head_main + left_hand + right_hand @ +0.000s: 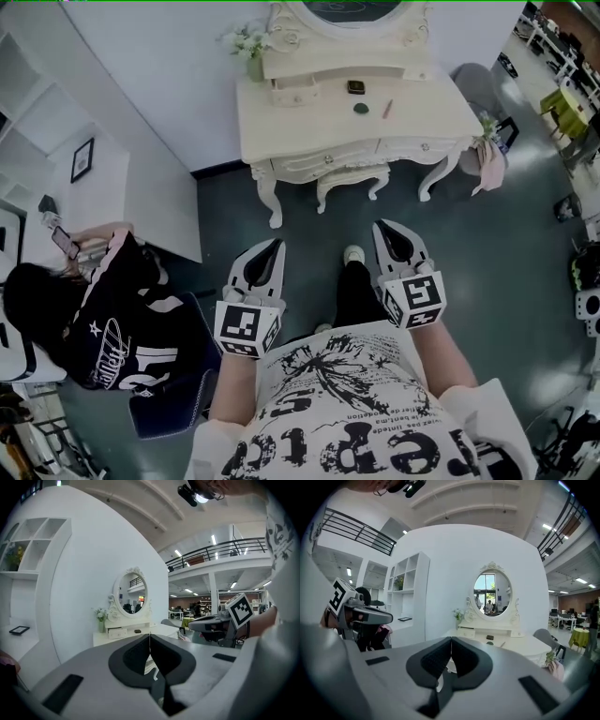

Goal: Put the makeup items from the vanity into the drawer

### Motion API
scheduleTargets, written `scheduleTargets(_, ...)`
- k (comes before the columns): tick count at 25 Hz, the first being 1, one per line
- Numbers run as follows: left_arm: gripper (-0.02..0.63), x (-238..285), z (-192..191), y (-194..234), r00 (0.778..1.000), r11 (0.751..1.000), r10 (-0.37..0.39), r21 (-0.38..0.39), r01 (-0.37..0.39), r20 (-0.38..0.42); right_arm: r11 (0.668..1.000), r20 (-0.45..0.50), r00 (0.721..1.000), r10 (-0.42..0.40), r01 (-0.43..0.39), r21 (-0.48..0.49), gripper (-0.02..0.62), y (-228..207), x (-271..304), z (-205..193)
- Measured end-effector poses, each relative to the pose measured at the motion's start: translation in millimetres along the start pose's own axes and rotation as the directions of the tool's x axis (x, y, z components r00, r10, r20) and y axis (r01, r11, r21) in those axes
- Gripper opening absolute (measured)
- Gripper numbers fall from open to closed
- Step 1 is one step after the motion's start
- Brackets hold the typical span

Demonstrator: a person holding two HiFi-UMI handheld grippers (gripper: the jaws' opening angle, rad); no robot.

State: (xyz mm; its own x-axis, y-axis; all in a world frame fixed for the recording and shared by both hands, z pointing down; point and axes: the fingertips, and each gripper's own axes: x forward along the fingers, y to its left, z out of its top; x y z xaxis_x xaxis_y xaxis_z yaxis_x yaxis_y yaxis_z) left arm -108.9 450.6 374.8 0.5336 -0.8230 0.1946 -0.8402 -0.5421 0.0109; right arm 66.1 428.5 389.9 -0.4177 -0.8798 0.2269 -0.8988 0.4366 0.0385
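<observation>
Table [431,117]: pale vanity with an oval mirror, straight ahead of the person and well apart from both tongs; all the makeup lies on its top.
Stool [352,178]: tucked under the table's middle, between the person and the front drawers.
Left tongs [272,246]: clenched on nothing, tips pointing toward the table; its own view [149,639] shows the pads meeting with only the room beyond.
Right tongs [380,227]: clenched, empty, pads together [451,641]; judged the nearer of the two to the makeup.
Front drawers [323,161]: two in the table's front rail, both looking closed; contents unseen.
Small drawer box [286,92]: on the table top, left of the makeup; whether it is ajar cannot be told, nothing visible inside.
Vase [251,52]: holds pale flowers, back left corner of the top.
Pink stick [387,109]: rightmost item, long axis running roughly front to back, slightly slanted.
Dark square case [355,87]: near the mirror base, behind the pot.
Round green pot [361,108]: just left of the stick.
Bearing: makeup lies forward and slightly right of centre; neither tongs can reach without an approach.
</observation>
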Motion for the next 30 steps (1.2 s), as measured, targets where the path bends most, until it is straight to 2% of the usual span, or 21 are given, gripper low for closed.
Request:
scheduleTargets(5,0.020,44.1,0.8,28.1,0.999,0.999,0.049,-0.007,-0.049,-0.007,0.999,-0.007,0.999,0.035,-0.035,0.004,0.018,-30.8,53.0,1.1)
scheduleTargets(11,0.020,130.1,9.4,69.8,0.995,0.994,0.098,-0.049,-0.100,-0.034,0.997,-0.035,0.996,0.082,-0.081,0.005,0.018,-88.1,140.4,11.0)
scheduleTargets(18,0.020,263.8,47.9,120.7,0.989,0.988,0.143,-0.064,-0.144,-0.026,0.992,-0.050,0.991,0.122,-0.122,-0.007,0.018,-186.6,259.9,42.0)
scheduleTargets(23,0.020,342.0,60.6,150.0,0.982,0.980,0.184,-0.074,-0.187,-0.036,0.988,-0.077,0.985,0.154,-0.155,-0.011,0.018,-245.7,331.6,46.4)
scheduleTargets(27,0.020,378.8,61.0,167.0,0.975,0.973,0.213,-0.081,-0.217,-0.060,0.978,-0.091,0.974,0.208,-0.208,0.011,0.018,-268.4,373.8,49.0)
scheduleTargets(30,0.020,396.8,58.4,178.8,0.972,0.969,0.224,-0.091,-0.230,-0.079,0.976,-0.103,0.971,0.218,-0.218,0.009,0.018,-277.8,396.0,49.6)
